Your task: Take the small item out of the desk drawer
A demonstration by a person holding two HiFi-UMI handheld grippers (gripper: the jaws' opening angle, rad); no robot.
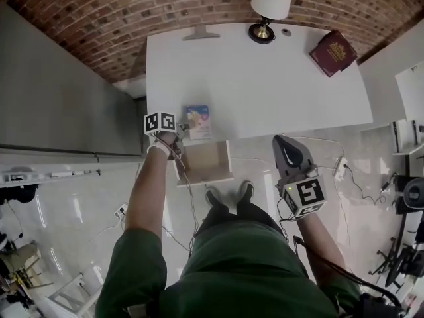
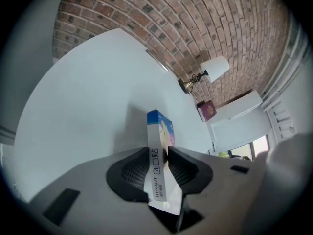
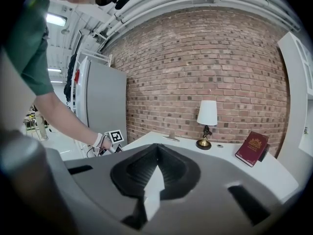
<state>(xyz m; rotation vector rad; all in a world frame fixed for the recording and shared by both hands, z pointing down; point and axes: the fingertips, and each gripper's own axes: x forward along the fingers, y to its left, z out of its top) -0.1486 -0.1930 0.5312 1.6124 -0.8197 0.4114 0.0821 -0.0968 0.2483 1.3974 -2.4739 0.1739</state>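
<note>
A small blue box of plasters [image 1: 197, 122] lies on the white desk [image 1: 265, 78], just behind the pulled-out wooden drawer [image 1: 205, 163], whose inside shows bare. My left gripper [image 1: 179, 134] is at the box's left edge. In the left gripper view the box [image 2: 159, 131] stands narrow side up between the jaws of that gripper [image 2: 158, 153], which sit loosely around it, open. My right gripper [image 1: 286, 143] hovers over the floor to the right of the drawer, level with the desk's front edge. It is shut [image 3: 156, 148] with nothing in it.
A lamp [image 1: 271, 5] and a dark red book [image 1: 332, 52] stand at the desk's far side. A grey cabinet [image 1: 59, 91] flanks the desk on the left. Cables and a power strip [image 1: 340, 167] lie on the tiled floor.
</note>
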